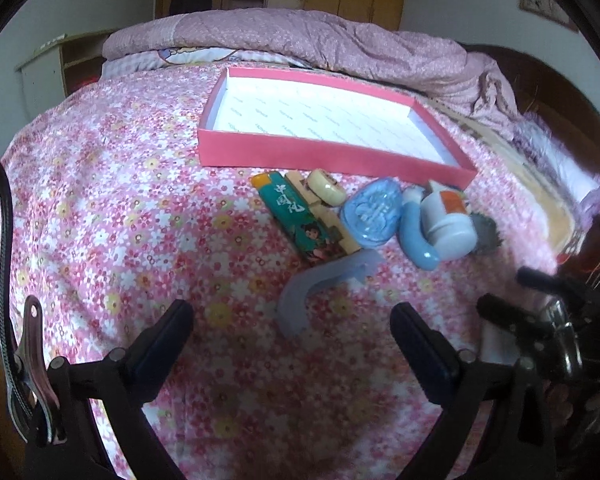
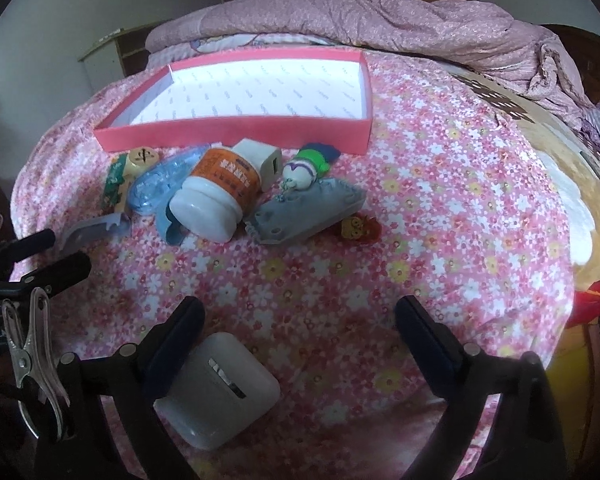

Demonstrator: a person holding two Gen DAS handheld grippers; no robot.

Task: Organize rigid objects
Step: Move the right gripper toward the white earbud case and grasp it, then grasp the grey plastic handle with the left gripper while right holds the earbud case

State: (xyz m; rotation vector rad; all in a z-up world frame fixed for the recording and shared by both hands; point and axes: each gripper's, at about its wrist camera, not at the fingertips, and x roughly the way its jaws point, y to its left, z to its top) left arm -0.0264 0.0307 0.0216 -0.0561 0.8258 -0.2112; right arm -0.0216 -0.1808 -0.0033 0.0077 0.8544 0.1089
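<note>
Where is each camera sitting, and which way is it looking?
Left wrist: sits on the left gripper, looks forward over the flowery bedspread at the pink box; shows its own open fingers, plus the right gripper at the right edge.
Right wrist: sits on the right gripper, faces the same way; shows its open fingers over a white case, the left gripper at the left edge.
Both share the pink box, white bottle and blue oval case.

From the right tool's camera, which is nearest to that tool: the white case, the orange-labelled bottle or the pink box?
1. White case, beside the right tool's left finger.
2. Orange-labelled bottle, lying in the clutter farther out, left.
3. Pink box, farthest, behind the clutter.
</note>
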